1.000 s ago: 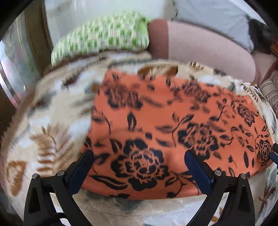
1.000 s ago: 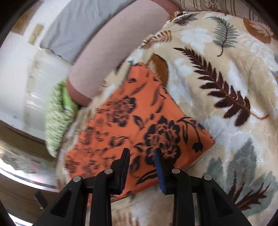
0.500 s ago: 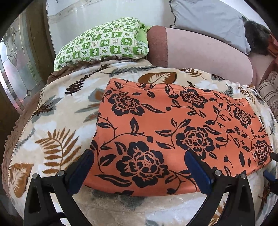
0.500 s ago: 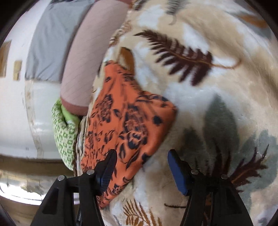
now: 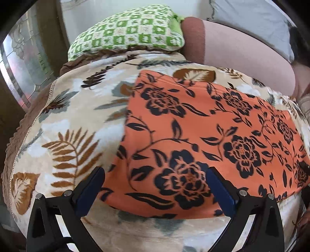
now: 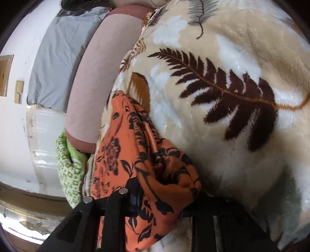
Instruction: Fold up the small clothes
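Note:
An orange cloth with black flowers [image 5: 203,135] lies flat and folded on a leaf-print blanket [image 5: 64,135]. My left gripper [image 5: 155,186] is open, its blue pads either side of the cloth's near left edge, a little above it. In the right wrist view the same cloth [image 6: 155,164] is bunched up between the fingers of my right gripper [image 6: 160,201], which is shut on its corner. The cloth hides the fingertips.
A green-and-white checked pillow [image 5: 127,33] and a pink bolster [image 5: 242,50] lie at the far edge of the bed, with a grey pillow [image 5: 251,17] behind. A glass door panel [image 5: 23,64] stands at the left. The blanket [image 6: 232,97] spreads to the right.
My right gripper opened, moved onto the cloth's right corner and closed on it, bunching the fabric. My left gripper stayed open and shifted a little over the near left edge.

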A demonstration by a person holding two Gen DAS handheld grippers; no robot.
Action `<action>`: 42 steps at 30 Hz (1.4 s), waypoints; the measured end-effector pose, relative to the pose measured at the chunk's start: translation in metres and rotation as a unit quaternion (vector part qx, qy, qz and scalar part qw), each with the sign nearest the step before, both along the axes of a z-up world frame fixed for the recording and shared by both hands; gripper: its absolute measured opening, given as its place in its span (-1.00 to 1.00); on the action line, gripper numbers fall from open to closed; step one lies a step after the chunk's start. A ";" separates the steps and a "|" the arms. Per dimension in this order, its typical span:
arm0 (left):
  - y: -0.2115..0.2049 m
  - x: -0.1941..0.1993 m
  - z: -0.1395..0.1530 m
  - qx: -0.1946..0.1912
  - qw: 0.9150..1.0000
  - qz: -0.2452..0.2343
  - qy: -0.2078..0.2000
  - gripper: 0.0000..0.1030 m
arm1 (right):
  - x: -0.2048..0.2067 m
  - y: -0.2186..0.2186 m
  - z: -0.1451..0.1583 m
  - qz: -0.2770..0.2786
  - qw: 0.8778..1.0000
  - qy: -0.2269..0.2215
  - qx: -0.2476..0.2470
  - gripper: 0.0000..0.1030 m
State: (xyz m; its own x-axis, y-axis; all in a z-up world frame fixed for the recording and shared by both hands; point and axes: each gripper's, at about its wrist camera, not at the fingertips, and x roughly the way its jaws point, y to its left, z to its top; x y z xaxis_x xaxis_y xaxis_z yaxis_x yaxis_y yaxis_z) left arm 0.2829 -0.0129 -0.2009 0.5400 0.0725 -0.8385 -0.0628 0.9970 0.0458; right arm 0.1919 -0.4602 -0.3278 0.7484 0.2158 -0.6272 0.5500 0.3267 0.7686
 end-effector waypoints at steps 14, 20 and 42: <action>0.100 0.018 -0.007 -0.016 0.992 0.128 0.008 1.00 | 0.032 0.130 0.138 0.126 0.967 -0.100 -0.198 -0.63; 0.158 0.013 -0.003 -0.034 0.980 0.197 0.000 1.00 | 0.065 0.240 0.161 0.221 0.948 -0.125 -0.190 -0.63; 0.201 0.012 0.008 -0.026 0.971 0.235 -0.012 1.00 | 0.090 0.402 0.095 0.374 0.914 -0.024 -0.159 -0.26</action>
State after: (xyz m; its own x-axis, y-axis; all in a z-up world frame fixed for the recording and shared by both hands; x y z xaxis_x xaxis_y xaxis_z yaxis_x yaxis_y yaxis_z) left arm 0.2950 0.1877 -0.1926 0.4774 0.2736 -0.8350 -0.5128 0.8584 -0.0119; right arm 0.2819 -0.0579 -0.2332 0.4949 0.4910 -0.7170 0.0503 0.8075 0.5877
